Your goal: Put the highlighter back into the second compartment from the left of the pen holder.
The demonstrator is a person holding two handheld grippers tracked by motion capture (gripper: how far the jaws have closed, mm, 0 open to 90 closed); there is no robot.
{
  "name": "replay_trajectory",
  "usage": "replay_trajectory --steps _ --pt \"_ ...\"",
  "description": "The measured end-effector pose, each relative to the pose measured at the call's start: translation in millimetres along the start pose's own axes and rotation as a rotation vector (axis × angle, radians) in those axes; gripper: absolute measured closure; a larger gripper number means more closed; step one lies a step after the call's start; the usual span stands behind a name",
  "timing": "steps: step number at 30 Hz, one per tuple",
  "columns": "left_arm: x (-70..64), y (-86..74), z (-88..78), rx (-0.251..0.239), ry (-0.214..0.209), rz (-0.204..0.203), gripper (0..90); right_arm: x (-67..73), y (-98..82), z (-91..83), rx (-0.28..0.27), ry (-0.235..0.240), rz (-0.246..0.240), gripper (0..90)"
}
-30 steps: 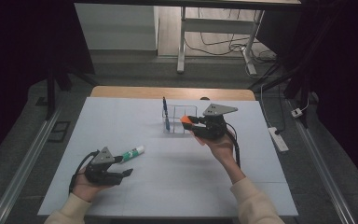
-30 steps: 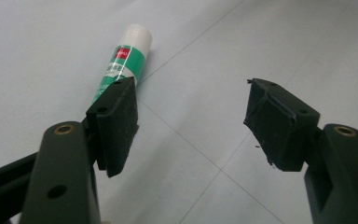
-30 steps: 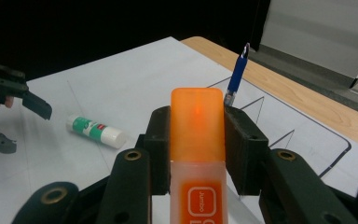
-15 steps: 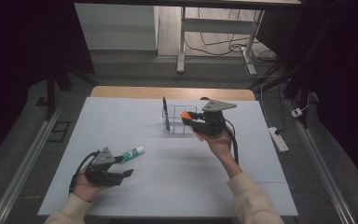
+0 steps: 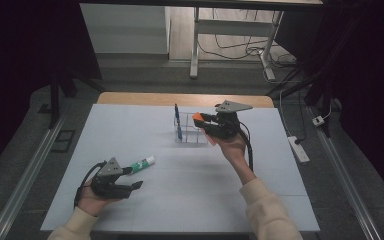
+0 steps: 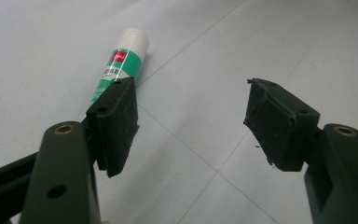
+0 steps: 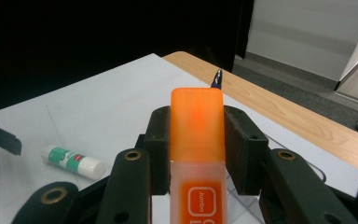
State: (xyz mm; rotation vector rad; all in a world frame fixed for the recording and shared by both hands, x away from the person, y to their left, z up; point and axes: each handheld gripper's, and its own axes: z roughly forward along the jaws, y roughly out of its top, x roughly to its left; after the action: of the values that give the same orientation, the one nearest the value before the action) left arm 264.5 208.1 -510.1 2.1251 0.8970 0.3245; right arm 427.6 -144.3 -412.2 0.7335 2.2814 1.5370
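Left gripper: jaws apart, nothing between them, low over the table.
Glue stick: lying flat, just beyond its left jaw.
Right gripper: clamped on the orange-capped stick, above the wire holder.
Pen: upright in that holder.

A pale tabletop with a wooden far edge stands on grey floor. Beyond, white frame legs, cables, dark curtains.

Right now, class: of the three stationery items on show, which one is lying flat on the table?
The glue stick, green and white, lies flat. The orange marker is gripped in the right tool, and the blue pen stands upright in the holder.
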Motion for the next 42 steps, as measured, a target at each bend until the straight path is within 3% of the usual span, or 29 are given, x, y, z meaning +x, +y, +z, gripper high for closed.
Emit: replay_trajectory --steps 16,29,42 --pt "0.6 -0.3 0.2 0.004 0.0 -0.001 34.4 -9.1 11.1 9.8 -0.016 -0.026 0.022 63.8" --pt "1.1 -0.5 0.7 0.003 -0.002 -0.006 34.3 -15.1 18.6 19.6 0.0 -0.049 0.024 63.8" --pt "2.1 -1.1 0.8 0.001 -0.004 -0.009 34.3 -22.3 25.3 36.1 -0.022 -0.05 0.044 63.8"
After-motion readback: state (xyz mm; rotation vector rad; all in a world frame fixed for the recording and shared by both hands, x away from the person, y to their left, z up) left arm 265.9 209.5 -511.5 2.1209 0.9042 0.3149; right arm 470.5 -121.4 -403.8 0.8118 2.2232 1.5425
